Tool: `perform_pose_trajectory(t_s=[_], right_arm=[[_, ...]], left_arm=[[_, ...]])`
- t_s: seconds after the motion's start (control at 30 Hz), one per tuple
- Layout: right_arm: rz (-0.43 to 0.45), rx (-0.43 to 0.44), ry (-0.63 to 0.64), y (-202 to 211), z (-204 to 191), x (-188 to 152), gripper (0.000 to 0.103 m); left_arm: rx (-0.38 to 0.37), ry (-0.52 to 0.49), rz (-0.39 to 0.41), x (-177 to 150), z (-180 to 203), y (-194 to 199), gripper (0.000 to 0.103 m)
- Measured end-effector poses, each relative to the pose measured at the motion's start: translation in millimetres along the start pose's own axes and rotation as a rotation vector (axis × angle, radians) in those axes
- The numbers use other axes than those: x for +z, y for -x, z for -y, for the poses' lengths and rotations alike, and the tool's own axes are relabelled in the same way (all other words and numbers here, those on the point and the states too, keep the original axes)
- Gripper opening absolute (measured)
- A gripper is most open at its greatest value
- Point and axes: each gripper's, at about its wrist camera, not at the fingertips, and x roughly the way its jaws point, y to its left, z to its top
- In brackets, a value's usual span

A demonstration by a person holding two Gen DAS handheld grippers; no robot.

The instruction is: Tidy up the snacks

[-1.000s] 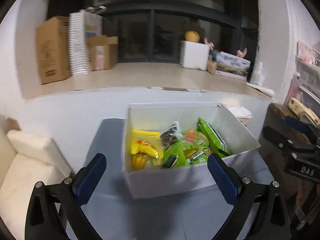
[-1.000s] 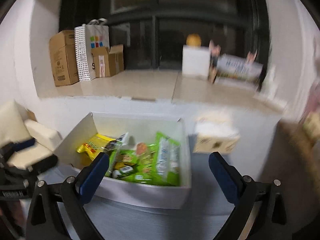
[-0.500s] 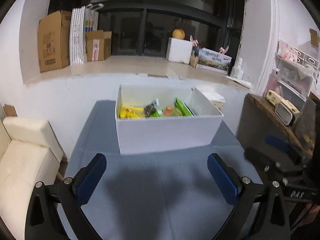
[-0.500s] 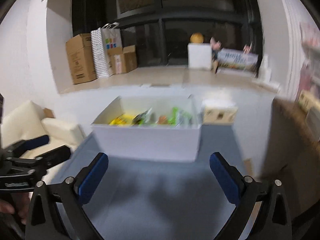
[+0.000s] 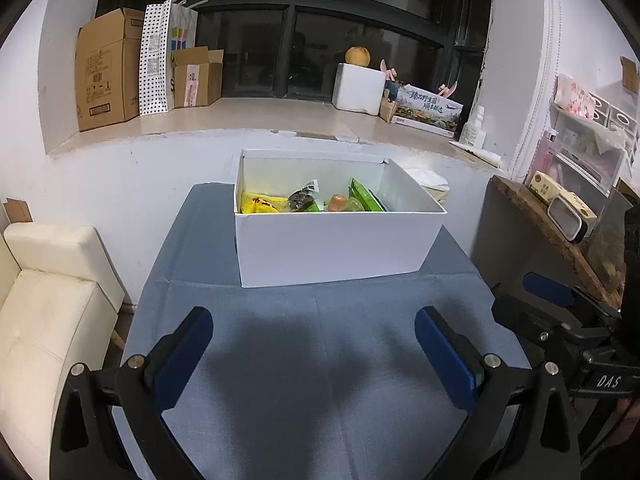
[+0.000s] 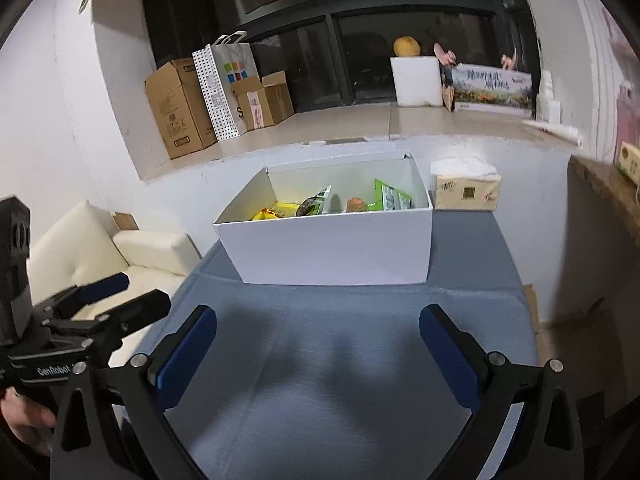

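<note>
Pulled back from the white box [image 5: 336, 246] since a second ago: then held close over its open top with the packets filling the lower view, now backed well off to the near end of the blue tablecloth [image 5: 320, 360], with only the tops of the snacks peeking over the near wall. Left gripper [image 5: 314, 354] spread wide, blue pads apart, nothing between them; right gripper [image 6: 318, 356] likewise released and empty, hanging over bare cloth. Taken together, probably the sign of a finished placement or even the end of the job, since no loose snack left anywhere on the cloth in either view; a judgement only. Box standing at the far middle of the table, close to the wall under the window ledge. Counted inside, as far as visible: one yellow packet [image 5: 262, 204] at the left, one dark packet with a white top [image 5: 304, 198] beside it, one small orange-capped item [image 5: 337, 201] in the middle, and at least one green packet [image 5: 366, 200] leaning at the right; more possibly hidden lower down, impossible to tell behind the wall. Beyond the box on the far right, one tissue pack [image 6: 466, 192], just beside the box. On the ledge: two brown cartons and one dotted paper bag [image 5: 160, 60] at the left.
</note>
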Motion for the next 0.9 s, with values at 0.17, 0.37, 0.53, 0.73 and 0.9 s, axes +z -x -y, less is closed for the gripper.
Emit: perform_pose_trajectory(t_s=[0.17, 0.37, 0.53, 0.73, 0.9], right_arm=[[0.004, -0.005, -0.009, 2.7, 2.2, -0.2, 0.103], [0.006, -0.004, -0.011, 4.0, 2.1, -0.1, 0.103], [0.007, 0.002, -0.003, 4.7, -0.4, -0.2, 0.103], [0.009, 0.009, -0.003, 5.9, -1.7, -0.5, 0.103], [0.017, 0.011, 0.000, 8.3, -3.6, 0.1, 0.103]], left_arm=[[-0.001, -0.001, 0.004, 1.8, 0.8, 1.1, 0.103], [0.004, -0.001, 0.003, 1.8, 1.0, 1.9, 0.103], [0.015, -0.001, 0.008, 1.6, 1.0, 3.0, 0.103], [0.011, -0.004, 0.007, 2.1, 0.5, 2.7, 0.103], [-0.011, -0.006, 0.011, 2.5, 1.3, 4.5, 0.103]])
